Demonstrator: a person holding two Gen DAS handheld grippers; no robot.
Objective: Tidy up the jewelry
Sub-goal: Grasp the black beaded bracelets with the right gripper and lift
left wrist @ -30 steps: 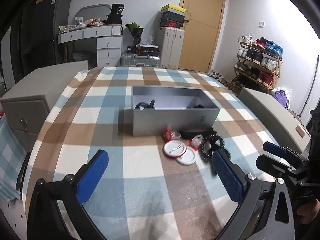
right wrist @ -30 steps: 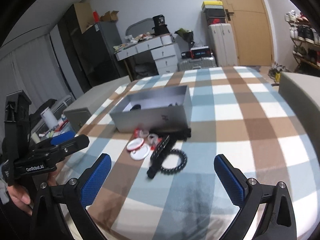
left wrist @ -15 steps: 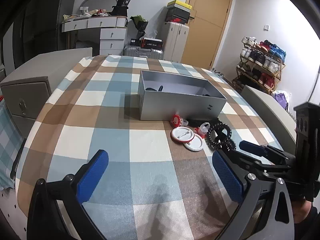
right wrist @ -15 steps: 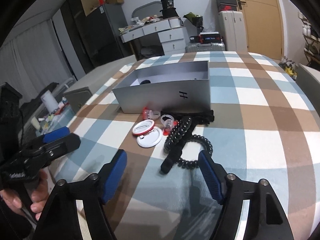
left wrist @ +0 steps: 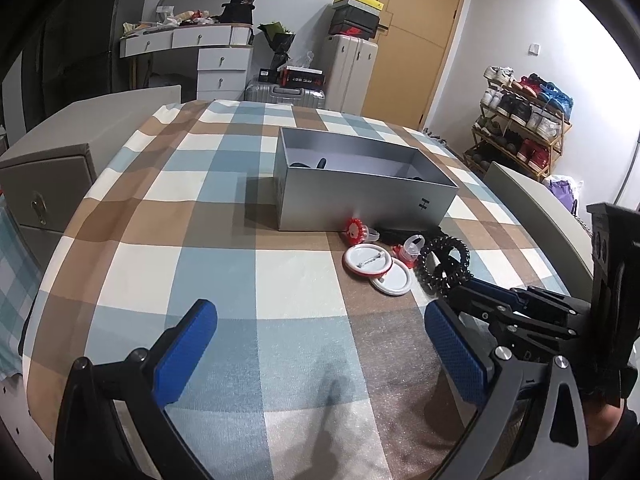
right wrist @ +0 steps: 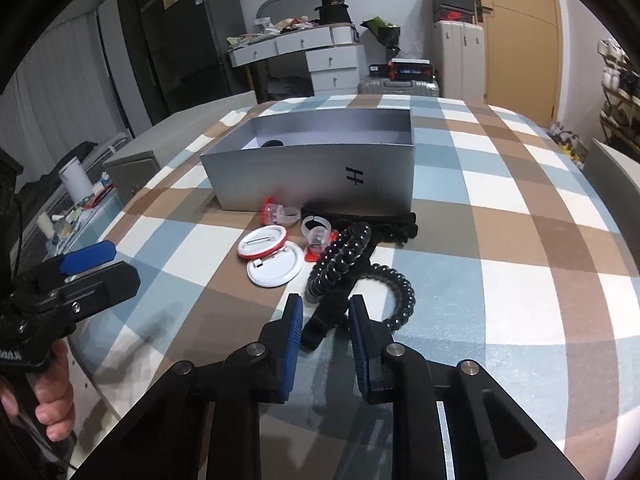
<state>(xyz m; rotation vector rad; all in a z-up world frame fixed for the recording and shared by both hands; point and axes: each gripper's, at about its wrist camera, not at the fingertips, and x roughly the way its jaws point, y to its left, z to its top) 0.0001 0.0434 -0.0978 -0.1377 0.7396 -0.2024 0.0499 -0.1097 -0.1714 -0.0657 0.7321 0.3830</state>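
The right claw has its blue pads narrowed around the near end of a black strap lying on the checked counter, beside a black coiled band. Whether the pads touch it cannot be told. The left claw hangs wide open, gripping nothing, in front of the open grey box.

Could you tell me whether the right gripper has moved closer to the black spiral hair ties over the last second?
Yes. The right gripper has advanced toward the gray box, and its narrowed jaws now bracket the near end of the black spiral hair ties.
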